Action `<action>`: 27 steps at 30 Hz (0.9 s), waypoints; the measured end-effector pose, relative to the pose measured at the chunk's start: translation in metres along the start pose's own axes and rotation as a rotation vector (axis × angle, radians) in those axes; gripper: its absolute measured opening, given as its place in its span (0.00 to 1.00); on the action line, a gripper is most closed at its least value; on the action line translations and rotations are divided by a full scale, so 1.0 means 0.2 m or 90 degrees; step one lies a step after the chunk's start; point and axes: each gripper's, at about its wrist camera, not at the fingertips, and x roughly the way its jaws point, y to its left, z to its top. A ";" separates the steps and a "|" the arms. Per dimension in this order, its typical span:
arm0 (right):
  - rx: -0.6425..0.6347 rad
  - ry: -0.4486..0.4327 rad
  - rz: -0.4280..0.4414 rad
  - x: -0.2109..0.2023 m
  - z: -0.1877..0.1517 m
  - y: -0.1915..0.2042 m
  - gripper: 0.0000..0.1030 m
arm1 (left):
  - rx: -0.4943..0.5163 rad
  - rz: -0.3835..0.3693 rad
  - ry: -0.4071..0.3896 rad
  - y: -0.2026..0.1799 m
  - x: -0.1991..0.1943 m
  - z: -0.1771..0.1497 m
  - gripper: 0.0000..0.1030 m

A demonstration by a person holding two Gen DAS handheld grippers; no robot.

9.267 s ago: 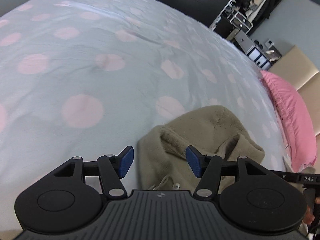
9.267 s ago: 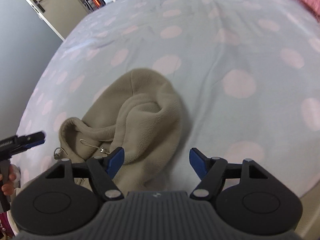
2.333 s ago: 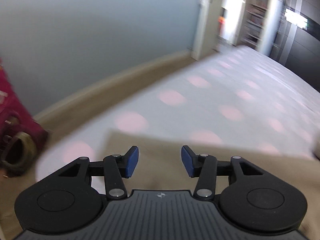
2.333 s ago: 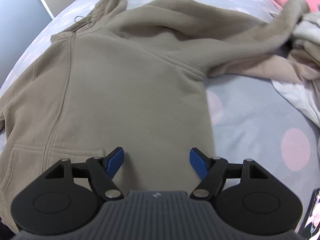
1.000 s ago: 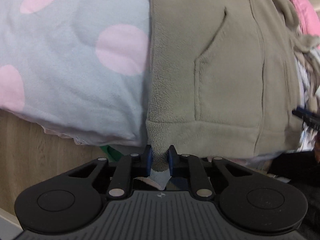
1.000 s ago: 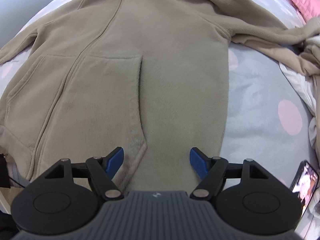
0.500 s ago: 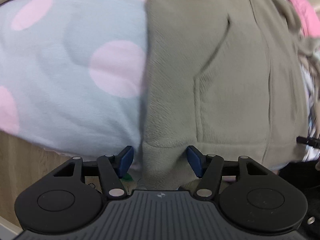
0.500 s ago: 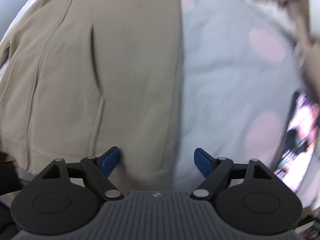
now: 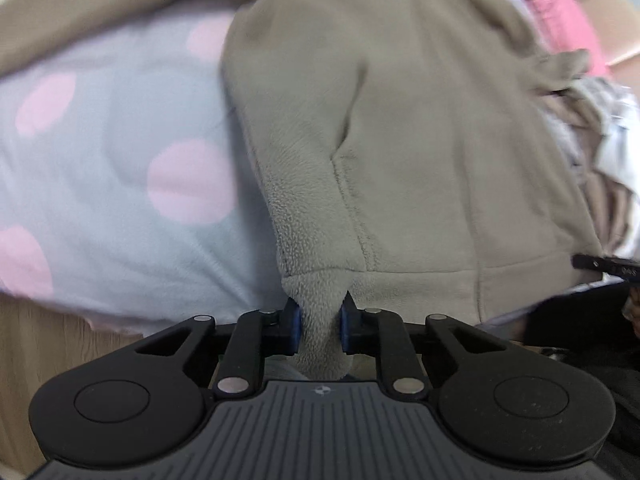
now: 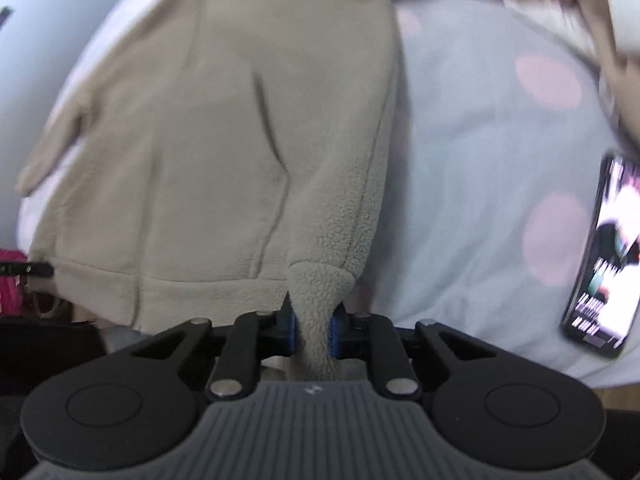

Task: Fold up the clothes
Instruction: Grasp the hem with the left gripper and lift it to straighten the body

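A beige fleece zip hoodie [image 9: 400,120] lies front up on the bed, its hem at the near edge. My left gripper [image 9: 320,320] has its jaws closing, and the blue pads pinch the hem's left corner, which rises in a fold. My right gripper [image 10: 312,324] is also closing, its pads pressing on the hem's right corner of the hoodie [image 10: 220,120]. Each view shows the other gripper's black tip at the far end of the hem. Both sleeves spread outward near the top of the views.
The bed cover [image 9: 100,160] is pale blue with pink dots. A lit phone [image 10: 604,256] lies on it right of the hoodie. Other clothes [image 9: 600,128] are piled by a pink pillow [image 9: 552,12]. Wooden floor [image 9: 40,340] and a red bag [image 10: 8,280] lie below the bed's edge.
Half a second ago both grippers stood open over the hem. Now both are shut on its corners, and the pinched fabric has lifted. The left gripper had let go and gripped again.
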 end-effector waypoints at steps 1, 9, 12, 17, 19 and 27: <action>-0.018 -0.006 0.000 -0.06 0.02 0.03 0.15 | 0.010 -0.002 -0.002 -0.02 -0.05 0.00 0.15; -0.164 0.084 -0.060 -0.11 0.06 0.14 0.15 | 0.068 0.046 0.095 -0.17 -0.07 -0.01 0.15; -0.159 0.145 -0.065 0.05 0.06 0.10 0.14 | 0.060 0.061 0.140 -0.15 0.05 -0.03 0.15; -0.144 0.201 -0.074 0.25 0.02 0.03 0.14 | 0.040 0.071 0.190 -0.08 0.24 -0.08 0.15; -0.130 0.213 -0.072 0.29 0.04 0.02 0.14 | 0.026 0.069 0.203 -0.05 0.28 -0.08 0.15; -0.139 0.205 -0.090 0.23 0.10 0.05 0.47 | 0.036 0.039 0.205 -0.12 0.18 -0.02 0.29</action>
